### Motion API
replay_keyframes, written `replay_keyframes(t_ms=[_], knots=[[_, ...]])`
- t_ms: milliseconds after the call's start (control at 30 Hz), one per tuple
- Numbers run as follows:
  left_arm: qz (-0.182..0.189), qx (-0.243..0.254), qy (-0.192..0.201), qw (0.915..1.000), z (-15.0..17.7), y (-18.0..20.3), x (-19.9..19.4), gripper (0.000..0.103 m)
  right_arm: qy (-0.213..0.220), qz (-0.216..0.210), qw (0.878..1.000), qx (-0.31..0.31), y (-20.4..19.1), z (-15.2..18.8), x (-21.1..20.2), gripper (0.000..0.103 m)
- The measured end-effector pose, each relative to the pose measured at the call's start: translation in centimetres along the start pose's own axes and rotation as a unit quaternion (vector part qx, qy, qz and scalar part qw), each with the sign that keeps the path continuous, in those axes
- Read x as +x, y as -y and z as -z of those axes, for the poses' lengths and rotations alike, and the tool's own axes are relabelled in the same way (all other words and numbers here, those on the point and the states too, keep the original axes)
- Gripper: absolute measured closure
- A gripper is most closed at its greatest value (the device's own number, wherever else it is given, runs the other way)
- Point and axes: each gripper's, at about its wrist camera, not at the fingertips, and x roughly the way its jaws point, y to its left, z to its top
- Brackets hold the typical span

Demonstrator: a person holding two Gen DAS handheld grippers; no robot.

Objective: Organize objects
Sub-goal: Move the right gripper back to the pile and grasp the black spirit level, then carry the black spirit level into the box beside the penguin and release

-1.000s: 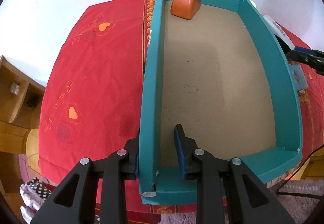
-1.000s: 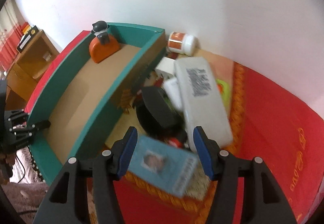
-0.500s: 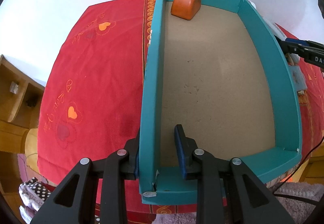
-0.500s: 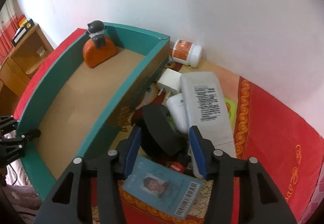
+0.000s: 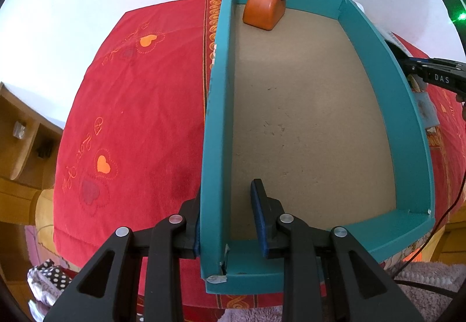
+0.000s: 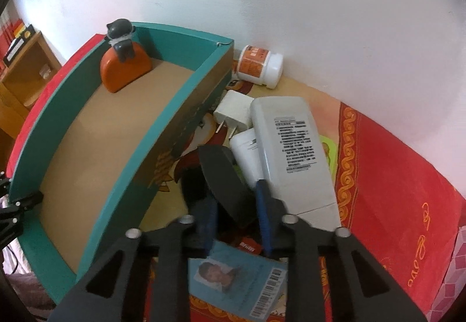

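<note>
A white wall backs a bed or table draped in a red cloth embroidered with orange hearts [image 5: 139, 106], and on it sits a shallow teal cardboard box with a bare brown floor [image 5: 305, 124], nearly empty apart from an orange dome-shaped ornament topped by a small grey figurine [image 5: 263, 12] in its far corner. The left gripper [image 5: 225, 215] straddles the box's near left wall, one blue pad outside and one inside; the outer pad lies against the card, while the inner pad seems to stand a little off it, so I cannot tell whether the wall is truly pinched. Just beside the box's right wall lies the unsorted pile: an orange-labelled white pill bottle [image 6: 260, 65] on its side by the wall, a white plug adapter [image 6: 233, 111], a long white plastic bottle with a printed label [image 6: 294, 153], and a light-blue photo ID card with a barcode [image 6: 233, 281] nearest the camera. The right gripper [image 6: 236, 220] has its jaws apart around a dark, rounded black object [image 6: 224, 176], whose edge sits between the pads; contact is blurred and cannot be confirmed. That object looks rigid, smooth and fairly light, probably plastic, so it should take a firm pinch across its narrow edge, though its curved, glossy faces may slip. The thin card will likely need lifting by an edge.
</note>
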Motion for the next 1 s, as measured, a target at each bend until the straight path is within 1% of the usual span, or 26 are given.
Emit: replay_keyframes(t_ms=[33, 133, 400, 667, 833, 1000], knots=[[0.000, 0.000, 0.000, 1.0000, 0.0, 0.0, 0.0, 0.075, 0.002, 0.001, 1.000, 0.003, 0.1, 0.1, -0.1, 0.097], [-0.001, 0.002, 0.000, 1.0000, -0.1, 0.1, 0.0, 0.075, 0.011, 0.000, 1.000, 0.013, 0.3, 0.2, -0.5, 0.099], [-0.001, 0.002, 0.001, 1.0000, -0.1, 0.2, 0.0, 0.075, 0.024, -0.006, 0.999, 0.029, 0.9, 0.7, -2.2, 0.100], [-0.001, 0.001, 0.001, 1.0000, -0.1, 0.2, 0.0, 0.075, 0.044, -0.014, 0.998, 0.041, 0.5, 0.5, -4.4, 0.100], [0.001, 0.001, 0.002, 1.0000, -0.1, 0.2, -0.1, 0.075, 0.060, -0.022, 0.997, 0.043, -0.3, -0.4, -5.8, 0.100], [0.003, 0.002, 0.004, 1.0000, 0.0, 0.0, -0.2, 0.075, 0.073, -0.039, 0.996, 0.038, -1.7, -1.9, -6.6, 0.100]])
